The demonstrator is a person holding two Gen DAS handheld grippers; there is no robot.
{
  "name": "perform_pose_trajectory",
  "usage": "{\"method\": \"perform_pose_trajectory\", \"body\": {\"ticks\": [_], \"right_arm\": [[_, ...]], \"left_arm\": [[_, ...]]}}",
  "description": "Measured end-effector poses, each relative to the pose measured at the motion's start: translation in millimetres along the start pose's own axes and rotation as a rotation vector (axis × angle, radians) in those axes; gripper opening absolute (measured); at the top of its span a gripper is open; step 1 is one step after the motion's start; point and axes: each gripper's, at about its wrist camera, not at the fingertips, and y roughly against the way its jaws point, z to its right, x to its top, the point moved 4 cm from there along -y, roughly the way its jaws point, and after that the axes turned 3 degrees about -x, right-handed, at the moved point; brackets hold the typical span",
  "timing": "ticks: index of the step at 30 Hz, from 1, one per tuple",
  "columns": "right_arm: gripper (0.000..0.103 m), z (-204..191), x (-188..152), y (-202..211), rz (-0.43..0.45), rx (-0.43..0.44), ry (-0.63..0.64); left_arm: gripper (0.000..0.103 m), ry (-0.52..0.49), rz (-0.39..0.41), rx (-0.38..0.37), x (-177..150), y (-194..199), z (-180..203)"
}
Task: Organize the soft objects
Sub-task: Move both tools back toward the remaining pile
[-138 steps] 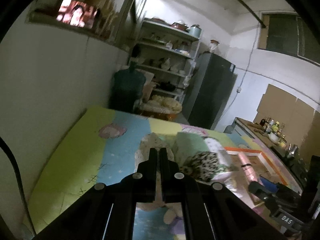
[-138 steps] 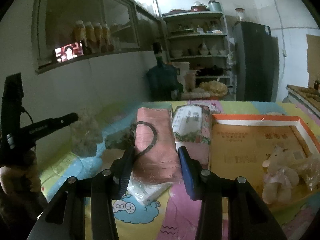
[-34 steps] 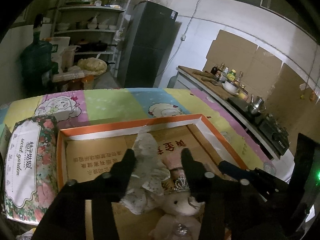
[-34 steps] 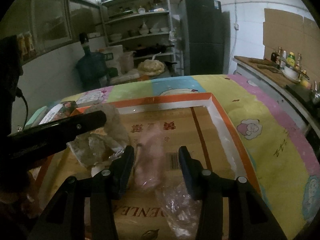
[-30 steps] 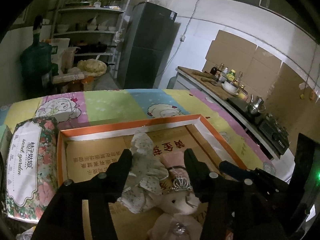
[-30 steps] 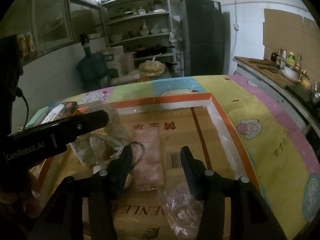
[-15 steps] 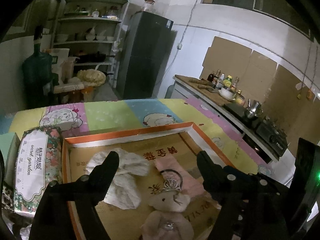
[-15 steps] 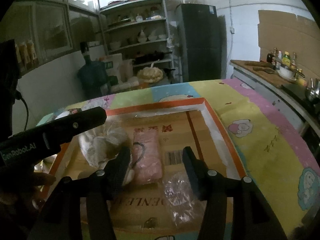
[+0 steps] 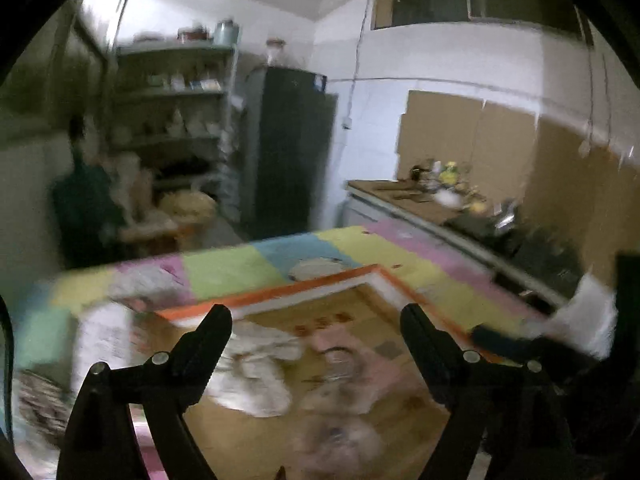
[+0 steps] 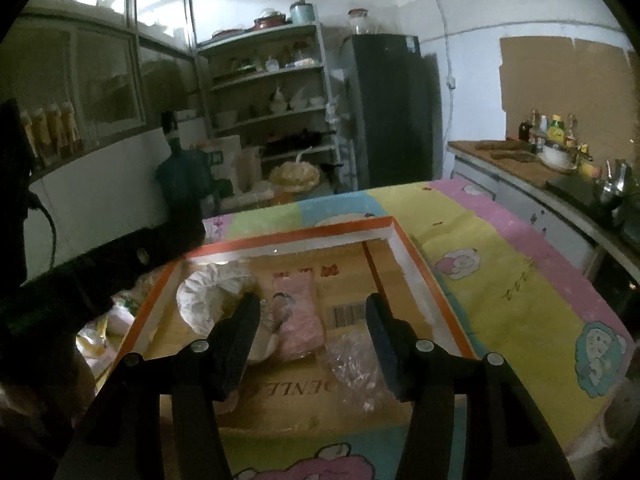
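Note:
An orange-rimmed cardboard box [image 10: 404,240] lies on the colourful mat. In it are a white cloth [image 10: 208,292], a pink packet [image 10: 300,312] and a clear plastic bag [image 10: 352,356]. My right gripper [image 10: 312,320] is open and empty, raised over the box's near part. My left gripper [image 9: 316,332] is wide open and empty above the same box [image 9: 384,276]; its view is blurred and shows the white cloth [image 9: 256,372], the pink packet [image 9: 352,352] and a plush toy [image 9: 336,408].
A floral tissue pack [image 9: 104,340] lies left of the box. A counter with bottles and pans [image 10: 560,160] runs along the right. Shelves, a dark fridge [image 10: 392,108] and a water jug [image 10: 180,176] stand behind the table.
Both grippers let go of their items in the box, opened and rose up and back. The white cloth and the pink packet now lie in the box. The left view is blurred by motion.

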Motion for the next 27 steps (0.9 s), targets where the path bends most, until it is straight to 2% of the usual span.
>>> {"method": "perform_pose_trajectory", "body": {"ticks": [6, 9, 13, 23, 26, 27], "right_arm": [[0.057, -16, -5, 24, 0.051, -0.007, 0.004], [0.057, -27, -7, 37, 0.075, 0.001, 0.002], [0.057, -39, -11, 51, 0.096, 0.025, -0.001], [0.058, -83, -18, 74, 0.122, 0.105, 0.004], [0.071, -97, -20, 79, 0.125, 0.123, 0.016], [0.071, -101, -21, 80, 0.126, 0.128, 0.021]], "left_arm": [[0.086, 0.006, 0.062, 0.087, -5, 33, -8], [0.082, 0.02, 0.109, 0.141, -6, 52, -21], [0.082, 0.026, 0.117, 0.135, -10, 67, -34], [0.081, 0.038, 0.152, 0.197, -20, 117, -65], [0.082, 0.041, 0.16, 0.213, -24, 130, -74], [0.082, 0.042, 0.163, 0.217, -25, 135, -77]]}}
